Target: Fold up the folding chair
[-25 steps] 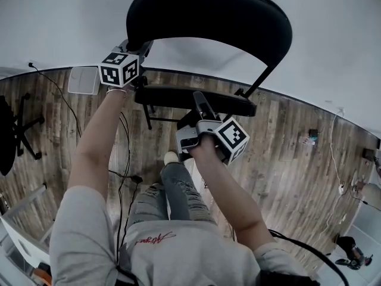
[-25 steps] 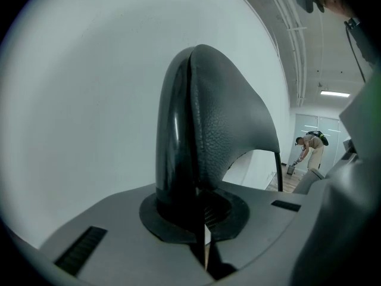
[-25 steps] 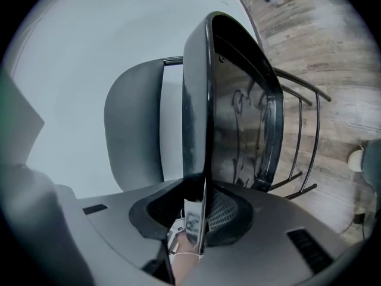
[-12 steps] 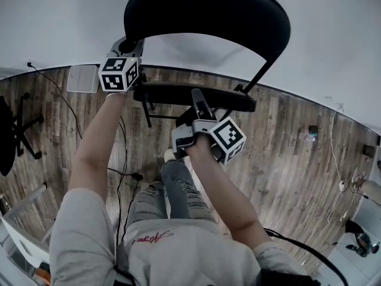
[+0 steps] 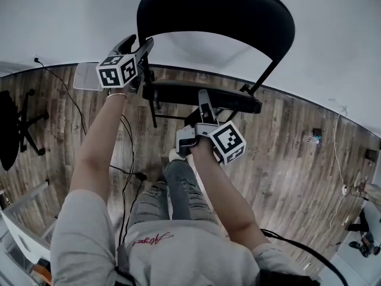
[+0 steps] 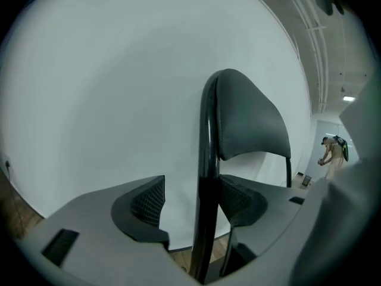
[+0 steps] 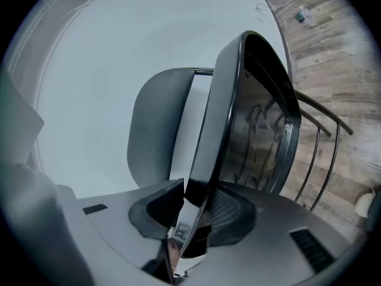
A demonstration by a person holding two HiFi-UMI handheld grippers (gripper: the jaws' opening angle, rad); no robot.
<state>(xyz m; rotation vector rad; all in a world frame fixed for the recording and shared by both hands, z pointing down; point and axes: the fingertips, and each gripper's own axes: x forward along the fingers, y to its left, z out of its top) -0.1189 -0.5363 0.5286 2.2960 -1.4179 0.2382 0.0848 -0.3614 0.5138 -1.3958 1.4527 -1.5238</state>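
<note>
The black folding chair stands against the white wall, its curved backrest (image 5: 220, 16) at the top and its seat (image 5: 178, 92) seen edge-on below. My left gripper (image 5: 140, 43) is at the left frame tube (image 6: 208, 159). Its jaws have just been opening, and the tube stands between them with a gap to the left pad (image 6: 149, 201). My right gripper (image 5: 205, 100) is shut on the front edge of the tipped-up seat (image 7: 238, 112). In the right gripper view the backrest (image 7: 158, 124) shows behind the seat.
The floor is wood planks with cables (image 5: 128, 154) trailing across it. A white box (image 5: 86, 76) lies by the wall at left, and an office chair (image 5: 12, 130) stands at the far left. My shoe (image 5: 172, 155) is under the seat. A distant person (image 6: 330, 154) stands at right.
The left gripper's jaws have opened off the chair's left tube and the gripper has tilted. The right gripper keeps its hold on the seat edge.
</note>
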